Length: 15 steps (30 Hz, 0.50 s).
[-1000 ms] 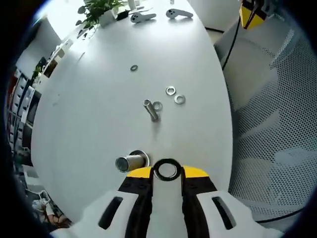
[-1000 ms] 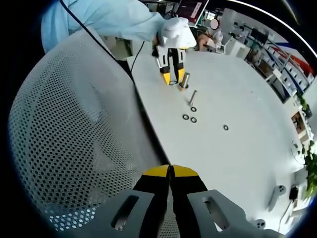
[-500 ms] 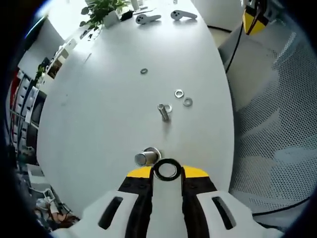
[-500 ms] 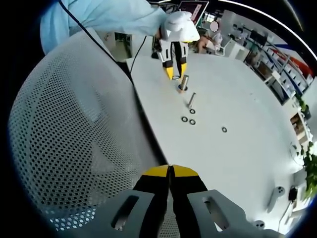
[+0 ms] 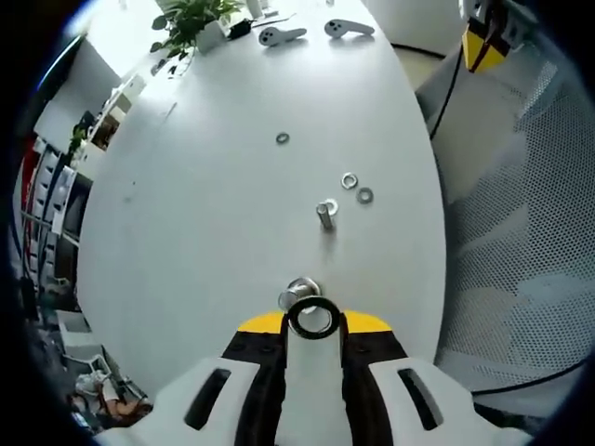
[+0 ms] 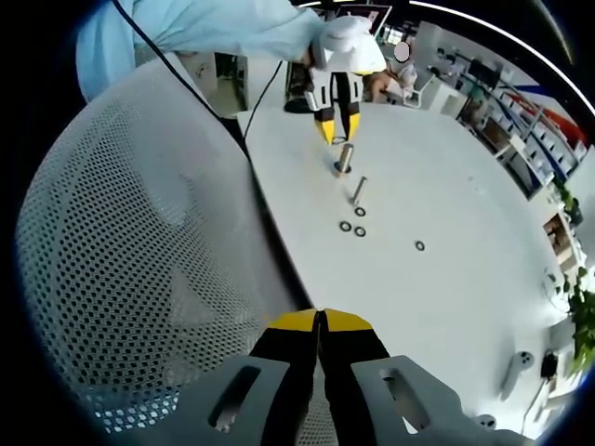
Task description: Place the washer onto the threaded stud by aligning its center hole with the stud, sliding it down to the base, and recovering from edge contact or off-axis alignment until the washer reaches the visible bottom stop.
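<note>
1. Your left gripper (image 5: 314, 327) is clamped on the washer (image 5: 313, 317), held flat between the yellow-tipped jaws with its hole showing; in the right gripper view the same tool (image 6: 337, 127) hangs just above the stud.
2. The threaded stud (image 5: 298, 295) stands upright on the white table (image 5: 204, 214), just at 11 o'clock of the washer; its top and the hole are not yet lined up, so nudge toward 11 until the stud tip sits inside the ring.
3. Keep the washer level as you lower it; a tilted ring is likely to catch on the threads; if an edge lands on the tip, lift slightly, recentre, then descend.
4. Let go only at the flat base.
5. A second bolt (image 5: 324, 216) and loose washers (image 5: 357, 189) lie at 12 o'clock; ignore them.
6. Your right gripper (image 6: 320, 330) has its jaws pressed together on nothing, above the mesh chair (image 6: 139, 269); park it there.
</note>
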### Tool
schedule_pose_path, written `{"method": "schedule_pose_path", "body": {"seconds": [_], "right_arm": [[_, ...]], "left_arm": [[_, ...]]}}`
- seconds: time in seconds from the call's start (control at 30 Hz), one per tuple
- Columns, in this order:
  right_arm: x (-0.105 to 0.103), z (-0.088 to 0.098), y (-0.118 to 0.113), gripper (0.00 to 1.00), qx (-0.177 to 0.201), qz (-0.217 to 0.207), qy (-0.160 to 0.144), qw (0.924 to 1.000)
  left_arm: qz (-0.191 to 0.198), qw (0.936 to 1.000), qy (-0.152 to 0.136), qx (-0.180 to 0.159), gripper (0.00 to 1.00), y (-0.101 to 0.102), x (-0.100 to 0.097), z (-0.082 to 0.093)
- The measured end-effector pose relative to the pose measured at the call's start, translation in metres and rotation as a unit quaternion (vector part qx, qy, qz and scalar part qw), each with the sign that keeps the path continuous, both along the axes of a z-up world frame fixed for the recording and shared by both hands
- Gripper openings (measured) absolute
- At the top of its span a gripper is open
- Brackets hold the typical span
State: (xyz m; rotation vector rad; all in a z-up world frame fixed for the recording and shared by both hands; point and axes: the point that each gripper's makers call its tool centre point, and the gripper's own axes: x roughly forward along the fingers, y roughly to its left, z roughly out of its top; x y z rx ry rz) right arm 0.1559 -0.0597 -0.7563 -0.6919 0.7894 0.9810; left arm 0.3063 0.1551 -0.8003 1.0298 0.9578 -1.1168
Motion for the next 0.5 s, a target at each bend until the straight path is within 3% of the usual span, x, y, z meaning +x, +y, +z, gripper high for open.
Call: {"method": "schedule_pose_path", "body": {"seconds": [0.5], "right_arm": [[-0.001, -0.001, -0.001, 0.03, -0.001, -0.001, 0.003, 1.0000]], "left_arm": [[-0.008, 0.9998, 0.006, 0.019, 0.19, -0.007, 0.015, -0.007]]}}
